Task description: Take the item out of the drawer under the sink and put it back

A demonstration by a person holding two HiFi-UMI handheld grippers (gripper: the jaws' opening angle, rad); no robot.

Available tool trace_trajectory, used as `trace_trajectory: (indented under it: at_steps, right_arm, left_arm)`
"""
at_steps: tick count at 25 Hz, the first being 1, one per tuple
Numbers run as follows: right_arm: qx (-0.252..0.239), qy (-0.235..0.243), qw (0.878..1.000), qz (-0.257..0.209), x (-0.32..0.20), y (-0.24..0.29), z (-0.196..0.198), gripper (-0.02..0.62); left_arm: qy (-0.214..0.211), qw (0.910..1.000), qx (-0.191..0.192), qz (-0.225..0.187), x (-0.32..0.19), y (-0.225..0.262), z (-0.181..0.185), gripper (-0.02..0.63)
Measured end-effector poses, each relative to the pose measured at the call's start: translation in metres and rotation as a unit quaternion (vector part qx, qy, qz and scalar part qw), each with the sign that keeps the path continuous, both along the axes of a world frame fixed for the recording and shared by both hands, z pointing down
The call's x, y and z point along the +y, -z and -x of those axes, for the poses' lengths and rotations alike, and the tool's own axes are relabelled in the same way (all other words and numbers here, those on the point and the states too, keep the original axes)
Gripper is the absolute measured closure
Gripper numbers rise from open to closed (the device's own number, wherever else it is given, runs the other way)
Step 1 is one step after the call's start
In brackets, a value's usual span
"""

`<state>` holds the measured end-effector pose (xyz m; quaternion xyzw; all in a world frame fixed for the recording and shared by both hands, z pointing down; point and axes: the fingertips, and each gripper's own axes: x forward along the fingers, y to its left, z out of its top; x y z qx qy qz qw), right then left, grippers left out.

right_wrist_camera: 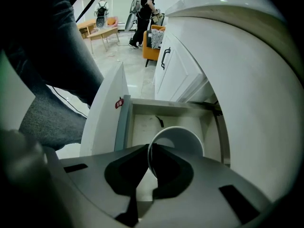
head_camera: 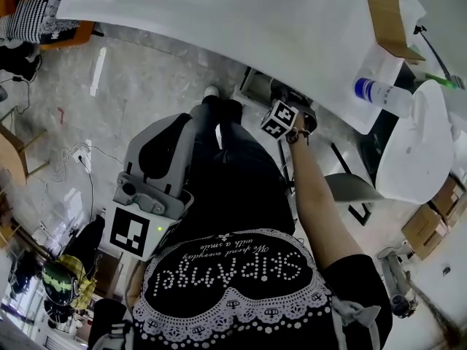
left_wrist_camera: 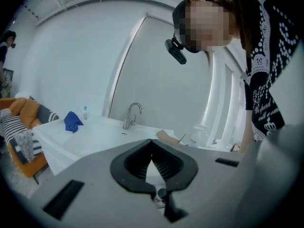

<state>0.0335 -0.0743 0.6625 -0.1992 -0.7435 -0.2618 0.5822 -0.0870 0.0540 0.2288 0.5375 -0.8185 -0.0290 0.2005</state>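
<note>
- The left gripper [left_wrist_camera: 152,144] is held close to the person's body and points roughly level. Its jaws are together with nothing between them.
- The right gripper [right_wrist_camera: 148,148] points steeply down beside the person's leg [right_wrist_camera: 57,70]. Its jaws are clamped on the near rim of a white cup [right_wrist_camera: 183,139].
- The cup is inside the open drawer [right_wrist_camera: 142,125], below the curved white counter [right_wrist_camera: 247,70], with its mouth facing up. It is hard to tell whether its base rests on the drawer floor or hangs just above it.
- The drawer's white front panel [right_wrist_camera: 104,113] stands at the left of the right gripper view, with a small red tag [right_wrist_camera: 118,102] near its top edge.
- On the counter stand a tap [left_wrist_camera: 131,115], a blue cloth [left_wrist_camera: 72,121] and a small bottle [left_wrist_camera: 85,113].
- Farther off are a cabinet door with a black handle [right_wrist_camera: 165,57] and an orange chair [right_wrist_camera: 151,44].
</note>
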Motion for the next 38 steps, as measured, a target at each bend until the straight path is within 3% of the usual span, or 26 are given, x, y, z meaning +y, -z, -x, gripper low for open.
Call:
trace_trajectory:
  at_steps: [11,27,32,38]
  right_arm:
    - [-0.015,-0.019,1.0,-0.007,-0.001,0.011,-0.002,0.569]
    - [-0.053,-0.056,0.997,-0.02,0.01,0.047,-0.004,0.569]
    - [-0.061,-0.096,0.993,-0.027,0.013,0.064,-0.003,0.569]
    - [-0.082,-0.14,0.986,-0.029,0.02,0.083,0.003,0.569]
  left_arm:
    - [-0.013,0.9997,-0.001,-0.019,-0.005,0.004,-0.005,0.601]
    - [-0.08,0.9954,0.021,-0.048,-0.02,0.007,-0.01,0.601]
    - [-0.117,0.9899,0.012,-0.079,-0.021,0.019,-0.007,0.601]
    - [-0.137,0.9879,0.034,-0.066,-0.013,0.017,-0.004,0.601]
